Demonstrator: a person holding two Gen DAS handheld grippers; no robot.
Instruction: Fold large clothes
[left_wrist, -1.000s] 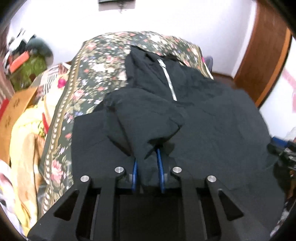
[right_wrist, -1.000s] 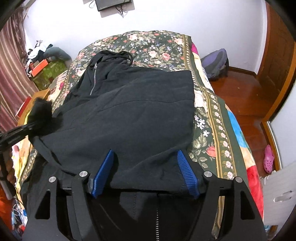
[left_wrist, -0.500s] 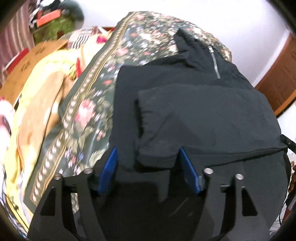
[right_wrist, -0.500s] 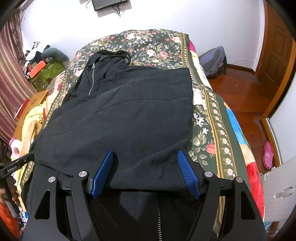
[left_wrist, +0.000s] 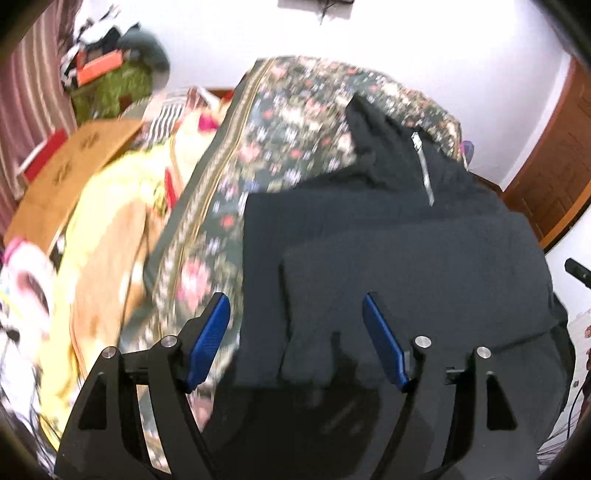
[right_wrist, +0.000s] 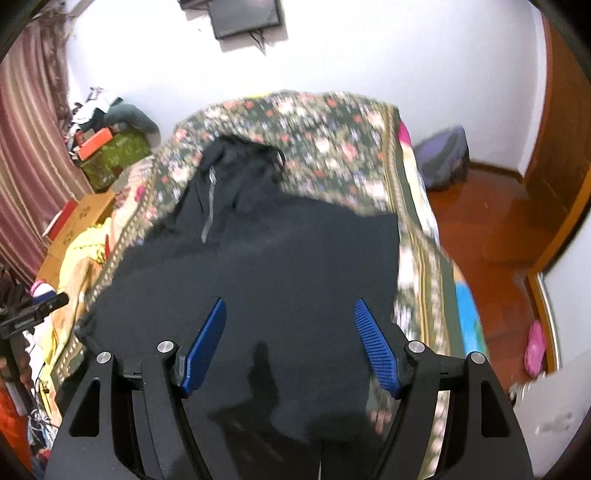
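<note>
A large black zip-up hooded jacket (left_wrist: 406, 266) lies on the floral bedspread (left_wrist: 280, 122), hood toward the far wall, both sleeves folded in across the body. It also shows in the right wrist view (right_wrist: 266, 266). My left gripper (left_wrist: 295, 314) is open and empty, above the jacket's near left edge. My right gripper (right_wrist: 288, 314) is open and empty, above the jacket's near right part. The silver zipper (left_wrist: 424, 173) runs down from the hood.
The bedspread (right_wrist: 332, 133) covers the bed. Left of the bed are a cardboard box (left_wrist: 70, 177), yellow cloth (left_wrist: 110, 240) and clutter. Right of the bed are wooden floor (right_wrist: 487, 236), a purple bag (right_wrist: 443, 158), a pink slipper (right_wrist: 535, 347) and a wooden door (right_wrist: 569, 133).
My left gripper let go of the sleeve, which now lies folded across the jacket, and drew back, open. My right gripper stayed open and lifted away from the jacket.
</note>
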